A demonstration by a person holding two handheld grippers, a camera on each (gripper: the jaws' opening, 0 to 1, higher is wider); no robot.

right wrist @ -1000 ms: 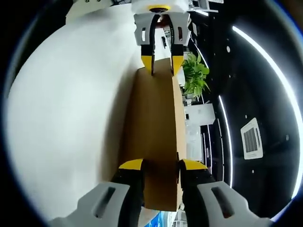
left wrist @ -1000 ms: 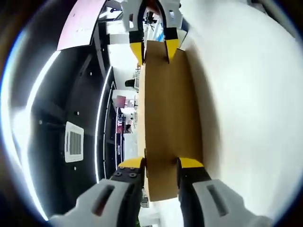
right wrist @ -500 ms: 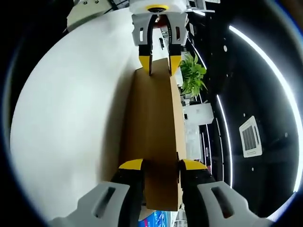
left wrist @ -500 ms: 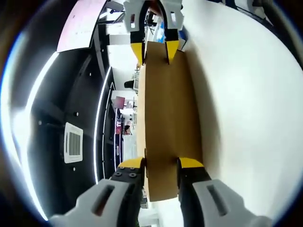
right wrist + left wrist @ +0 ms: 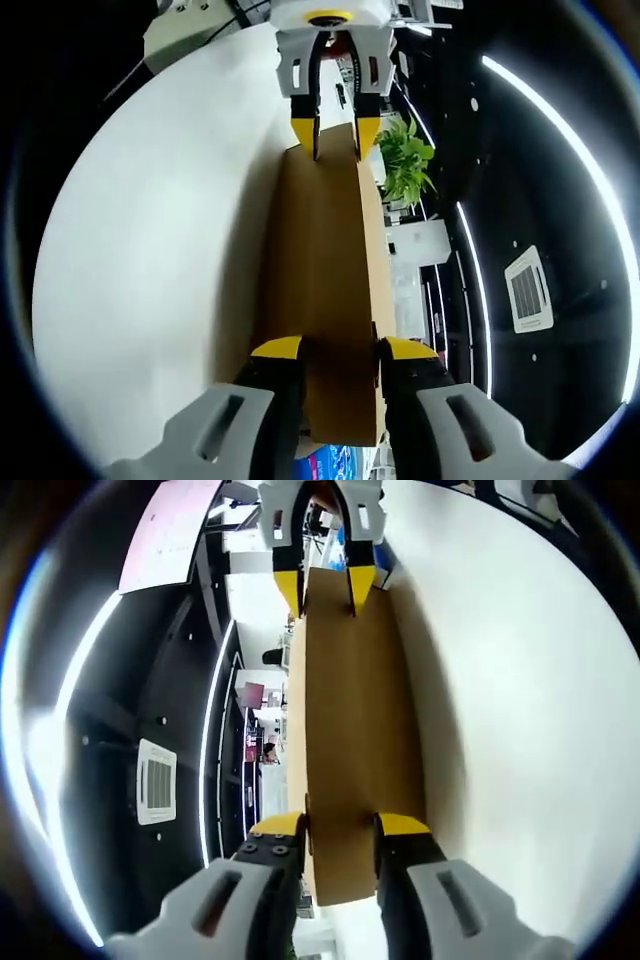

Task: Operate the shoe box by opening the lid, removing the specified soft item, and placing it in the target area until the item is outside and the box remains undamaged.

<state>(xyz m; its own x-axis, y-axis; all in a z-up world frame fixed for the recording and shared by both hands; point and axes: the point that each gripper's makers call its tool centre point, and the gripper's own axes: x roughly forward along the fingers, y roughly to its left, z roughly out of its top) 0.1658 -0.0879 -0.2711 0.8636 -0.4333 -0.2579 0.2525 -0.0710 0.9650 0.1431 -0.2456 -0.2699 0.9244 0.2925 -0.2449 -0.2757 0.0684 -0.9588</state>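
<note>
The brown cardboard panel, judged to be the lid of the shoe box, is held between the two tools, one at each short end. Its long axis runs straight from the left tool to the right tool, so each tool faces the other along the panel. In the right gripper view the same arrangement appears mirrored: the right tool grips the near end of the panel and the left tool grips the far end.

Both tools are closed on the panel edge; the yellow-tipped jaws stand narrow, one on each face of the cardboard. Neither tool is nearer to the panel than the other; both are in contact.

The white bench lies along one long side of the panel. The opposite side faces a dark ceiling with light strips and a vent. A green plant stands beyond the panel, well apart.

The box body and the soft item are not identifiable here. Nothing stands between the panel and the bench.
</note>
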